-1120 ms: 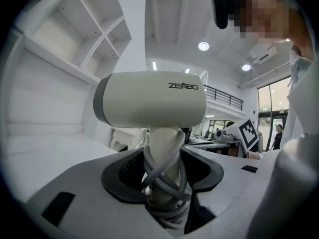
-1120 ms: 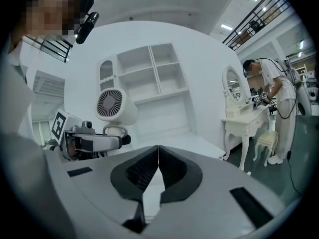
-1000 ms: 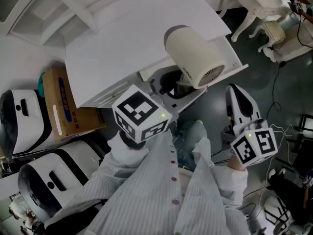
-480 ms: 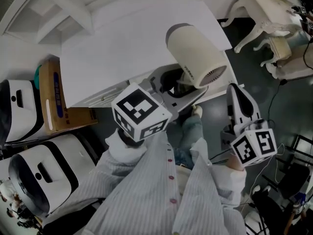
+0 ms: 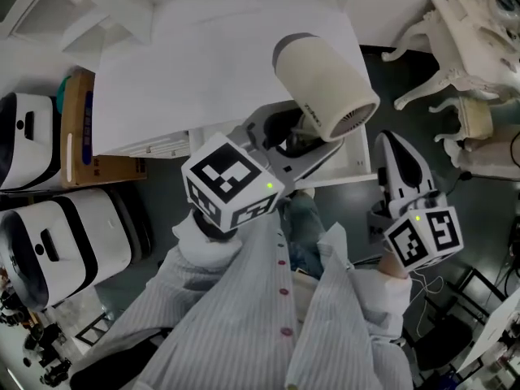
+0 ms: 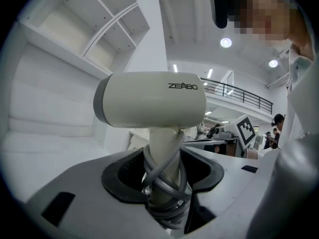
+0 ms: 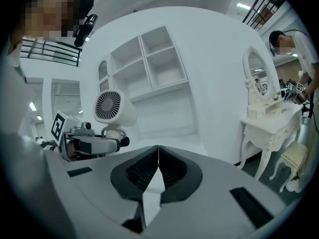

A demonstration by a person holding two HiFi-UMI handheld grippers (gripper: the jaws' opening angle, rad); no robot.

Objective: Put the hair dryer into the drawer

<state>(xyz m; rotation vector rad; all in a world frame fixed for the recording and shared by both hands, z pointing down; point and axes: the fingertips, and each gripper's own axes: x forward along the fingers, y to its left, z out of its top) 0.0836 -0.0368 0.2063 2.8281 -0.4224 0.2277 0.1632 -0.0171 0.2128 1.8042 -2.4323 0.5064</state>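
Note:
The hair dryer [image 5: 325, 88] has a cream barrel with a grey rear band and a vented end. It is held above the white cabinet top [image 5: 203, 63]. My left gripper [image 5: 294, 140] is shut on its handle. In the left gripper view the dryer [image 6: 149, 101] stands upright, and the grey cord [image 6: 167, 183] is wound round the handle between the jaws. My right gripper [image 5: 392, 153] hangs to the right of the dryer, apart from it. Its jaws [image 7: 158, 163] meet with nothing between them. A white panel edge [image 5: 349, 167] lies under the dryer; I cannot tell whether it is the drawer.
A cardboard box [image 5: 81, 136] and two black-and-white machines [image 5: 65, 246] stand at the left. An ornate white stool and table legs [image 5: 467, 63] stand at the right on dark floor. White wall shelves [image 7: 149, 68] and a vanity table [image 7: 269, 118] show in the right gripper view.
The head view has swung: cabinet, box and machines slid left, the ornate furniture shifted lower right. The left gripper still holds the dryer. The right gripper keeps its place.

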